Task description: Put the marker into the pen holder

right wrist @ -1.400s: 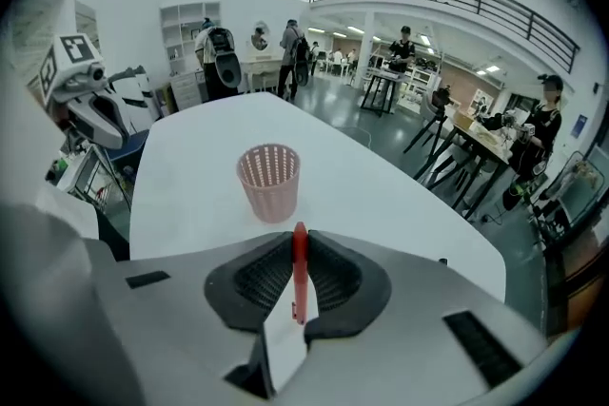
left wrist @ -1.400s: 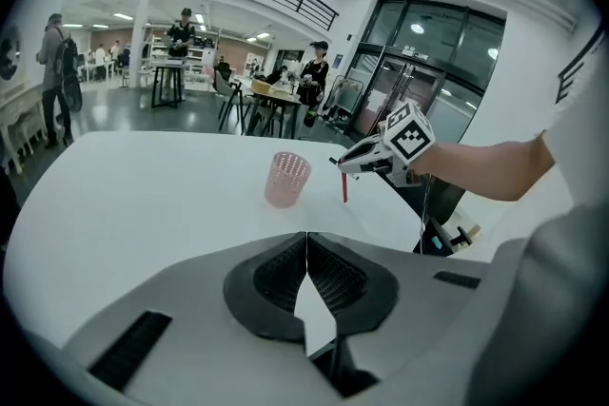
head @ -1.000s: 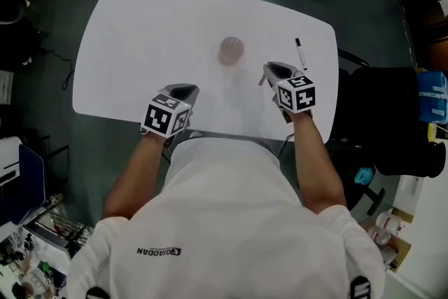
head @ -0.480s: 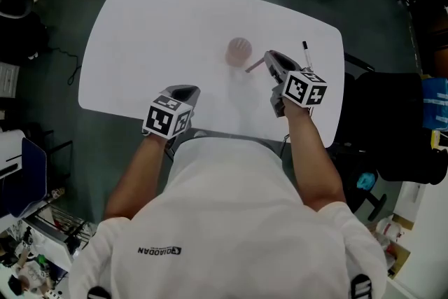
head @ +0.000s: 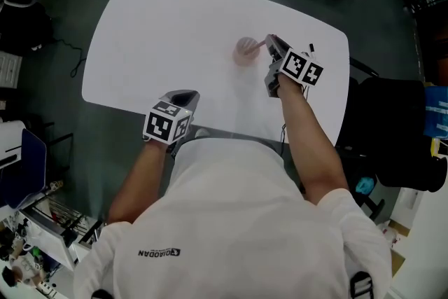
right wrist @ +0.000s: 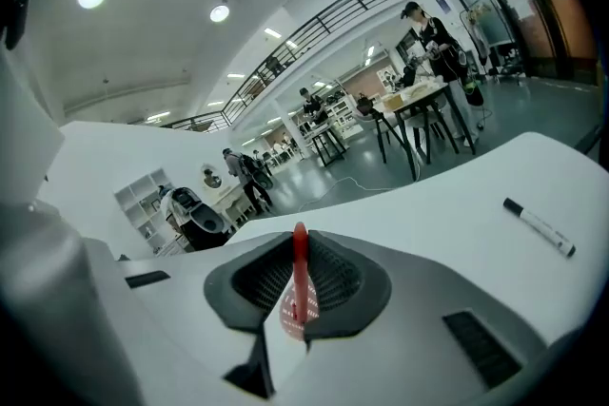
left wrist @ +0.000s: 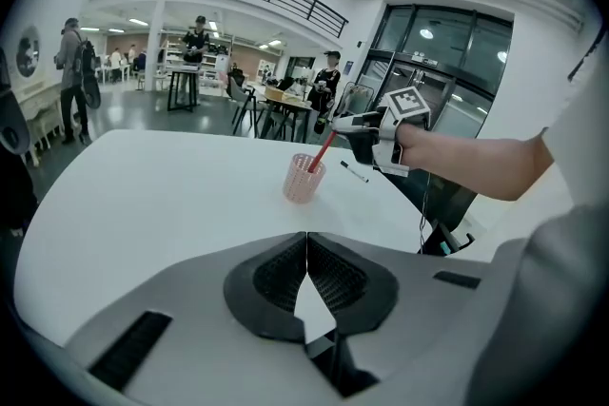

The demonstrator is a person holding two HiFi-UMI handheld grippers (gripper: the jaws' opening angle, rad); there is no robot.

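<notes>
The pink mesh pen holder [head: 246, 50] stands upright on the white table [head: 161, 31]. My right gripper [head: 273, 47] is just right of it, shut on a red marker [head: 258, 45] that slants down toward the holder. In the left gripper view the red marker [left wrist: 322, 150] has its lower end inside the holder's [left wrist: 303, 180] mouth. In the right gripper view the red marker [right wrist: 300, 273] stands between the pads, with the holder [right wrist: 290, 319] beyond. My left gripper [head: 184, 96] rests near the table's front edge, shut and empty, pads [left wrist: 285, 273] touching.
A black marker [right wrist: 540, 227] lies flat on the table to the right of the holder, also the black marker [left wrist: 354, 172] in the left gripper view. A black chair [head: 392, 122] stands right of the table. Cables lie on the floor beyond the far edge.
My right gripper has carried the red marker forward and left, from near the front of the table up to the holder. The left gripper has stayed put.
</notes>
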